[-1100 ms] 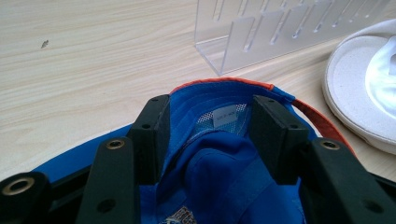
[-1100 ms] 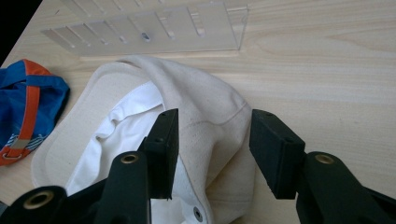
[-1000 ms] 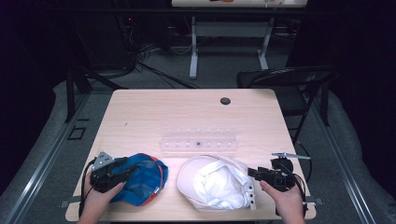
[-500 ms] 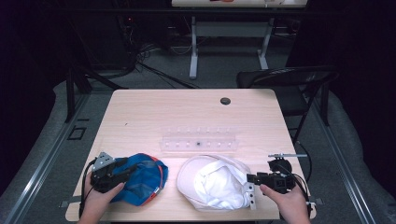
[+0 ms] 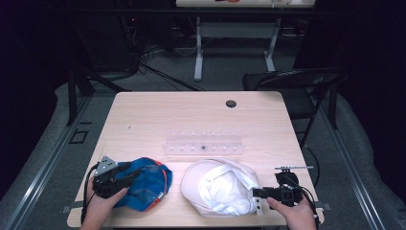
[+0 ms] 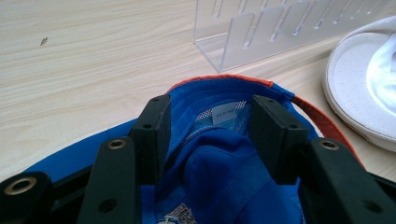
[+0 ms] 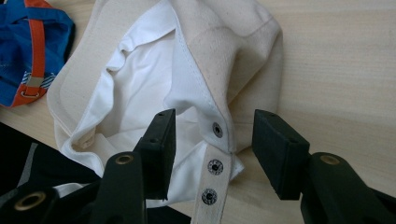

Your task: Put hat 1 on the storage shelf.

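A blue cap with orange trim (image 5: pixel 146 184) lies upside down at the table's front left. My left gripper (image 5: pixel 130 176) stands over it, jaws wide apart, with the cap's blue lining (image 6: pixel 210 154) between the pads but not pinched. An off-white cap (image 5: pixel 218 184) lies upside down at the front centre, white lining up. My right gripper (image 5: pixel 257 194) reaches it from the right. Its jaws stand open on either side of the cap's snap strap (image 7: pixel 212 172) and back edge (image 7: pixel 243 84), and neither pad touches them.
A clear acrylic slotted rack (image 5: pixel 203 147) stands across the middle of the wooden table (image 5: pixel 167 115), just behind both caps. A small black disc (image 5: pixel 231 103) sits near the far edge. A dark chair (image 5: pixel 297 81) stands past the far right corner.
The right gripper has edged slightly toward the table's front edge beside the off-white cap. The left gripper and the blue cap have stayed put.
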Demonstrator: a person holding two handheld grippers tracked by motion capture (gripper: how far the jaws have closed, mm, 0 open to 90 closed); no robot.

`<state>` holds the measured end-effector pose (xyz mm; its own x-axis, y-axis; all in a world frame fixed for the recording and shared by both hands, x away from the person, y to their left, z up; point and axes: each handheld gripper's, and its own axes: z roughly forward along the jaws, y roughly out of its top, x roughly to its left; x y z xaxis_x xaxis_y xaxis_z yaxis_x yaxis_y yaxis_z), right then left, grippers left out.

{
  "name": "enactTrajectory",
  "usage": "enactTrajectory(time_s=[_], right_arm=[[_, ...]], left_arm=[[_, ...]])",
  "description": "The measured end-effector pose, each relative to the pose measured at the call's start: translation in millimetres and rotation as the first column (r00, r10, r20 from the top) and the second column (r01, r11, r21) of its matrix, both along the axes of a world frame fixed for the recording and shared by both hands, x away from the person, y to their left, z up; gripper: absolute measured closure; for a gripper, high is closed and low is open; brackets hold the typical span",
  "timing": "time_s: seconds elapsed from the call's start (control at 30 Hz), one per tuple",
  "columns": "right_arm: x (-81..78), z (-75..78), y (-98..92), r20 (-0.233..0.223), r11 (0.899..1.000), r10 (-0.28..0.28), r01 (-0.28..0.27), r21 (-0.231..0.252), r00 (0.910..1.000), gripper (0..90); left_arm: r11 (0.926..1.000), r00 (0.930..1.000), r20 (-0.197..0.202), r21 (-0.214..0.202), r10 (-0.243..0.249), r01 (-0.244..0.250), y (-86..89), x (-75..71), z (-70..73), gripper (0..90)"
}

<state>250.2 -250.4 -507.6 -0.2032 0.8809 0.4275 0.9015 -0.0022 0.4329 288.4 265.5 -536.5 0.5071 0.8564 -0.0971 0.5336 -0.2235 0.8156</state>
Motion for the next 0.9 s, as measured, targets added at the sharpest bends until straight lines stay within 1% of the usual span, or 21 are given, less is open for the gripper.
enactTrajectory(time_s=[0.03,0.07,0.1,0.13,0.23,0.3,0.37,0.4,0.43,0.47,0.57,0.67,0.7,0.77,0.8,0.83,0.9], right_arm=[[-0.5,-2.0,-0.6,-0.004,1.000,0.004,-0.004,0.010,1.0000,49.9],[-1.2,-3.7,-0.6,-0.015,1.000,-0.001,0.001,0.012,0.9999,49.8],[-2.2,-6.1,-0.3,-0.016,1.000,-0.006,0.007,0.022,0.9998,49.3],[-2.9,-7.7,-1.0,-0.026,1.000,0.006,-0.005,0.031,0.9996,48.9],[-5.3,-14.1,-0.4,-0.044,0.999,0.004,-0.002,0.054,0.9990,48.8],[-7.1,-17.7,0.1,-0.052,0.998,0.001,0.002,0.055,0.9986,48.8],[-7.5,-19.3,-0.2,-0.051,0.998,0.003,0.000,0.059,0.9987,48.8],[-8.3,-22.1,-1.2,-0.063,0.997,-0.007,0.013,0.082,0.9980,47.9],[-8.2,-23.1,-2.8,-0.067,0.996,0.003,0.003,0.089,0.9978,47.8],[-8.6,-24.2,-2.7,-0.067,0.995,-0.013,0.019,0.101,0.9977,47.7],[-9.2,-26.1,-3.8,-0.080,0.994,-0.021,0.030,0.104,0.9965,47.8],[-9.6,-28.1,-4.7,-0.078,0.993,-0.029,0.038,0.108,0.9965,47.7],[-9.6,-28.9,-5.4,-0.083,0.994,-0.025,0.033,0.106,0.9963,47.7],[-9.6,-31.0,-5.1,-0.095,0.992,-0.022,0.034,0.120,0.9953,47.5],[-9.7,-32.3,-4.0,-0.100,0.991,-0.030,0.043,0.126,0.9945,47.5],[-9.4,-33.0,-4.1,-0.112,0.991,-0.024,0.038,0.126,0.9935,47.5],[-9.2,-34.9,-3.5,-0.119,0.990,-0.023,0.039,0.132,0.9927,47.6]], left_arm=[[1.0000,1.0000,0.000,0.001,-0.001,0.001,0.0,0.1,-0.1,49.2],[1.0000,1.0000,0.001,0.001,-0.001,0.001,-0.1,0.1,-0.1,49.1],[1.0000,1.0000,-0.001,0.000,0.001,-0.001,-0.5,-0.1,0.0,49.1],[1.0000,1.0000,-0.001,0.000,0.002,-0.002,-0.7,-0.1,-0.2,49.1],[1.0000,1.0000,-0.001,0.002,0.001,-0.001,-0.8,0.0,-0.3,49.1],[1.0000,1.0000,-0.001,0.004,0.001,-0.001,-1.0,0.0,-0.5,49.1],[1.0000,1.0000,0.001,0.005,-0.001,0.001,-1.2,0.2,-0.7,49.2],[1.0000,1.0000,0.003,0.006,-0.001,0.001,-1.5,0.2,-0.7,49.2],[1.0000,1.0000,0.003,0.006,-0.001,0.001,-1.5,0.2,-0.7,49.1],[1.0000,1.0000,0.004,0.006,-0.003,0.003,-1.4,0.0,-0.5,49.1],[1.0000,1.0000,0.005,0.007,-0.002,0.002,-1.3,0.0,-0.5,49.1],[1.0000,1.0000,0.005,0.008,-0.001,0.001,-1.4,0.0,-0.6,49.2],[1.0000,1.0000,0.005,0.008,-0.001,0.001,-1.4,0.0,-0.6,49.1],[1.0000,1.0000,0.007,0.010,-0.002,0.002,-1.7,0.0,-0.7,49.2],[0.9999,1.0000,0.008,0.010,-0.002,0.002,-1.8,0.1,-0.7,49.1],[1.0000,1.0000,0.008,0.010,-0.001,0.001,-2.0,0.0,-0.8,49.1],[0.9999,1.0000,0.007,0.015,0.000,-0.001,-2.2,-0.1,-0.7,49.1]])
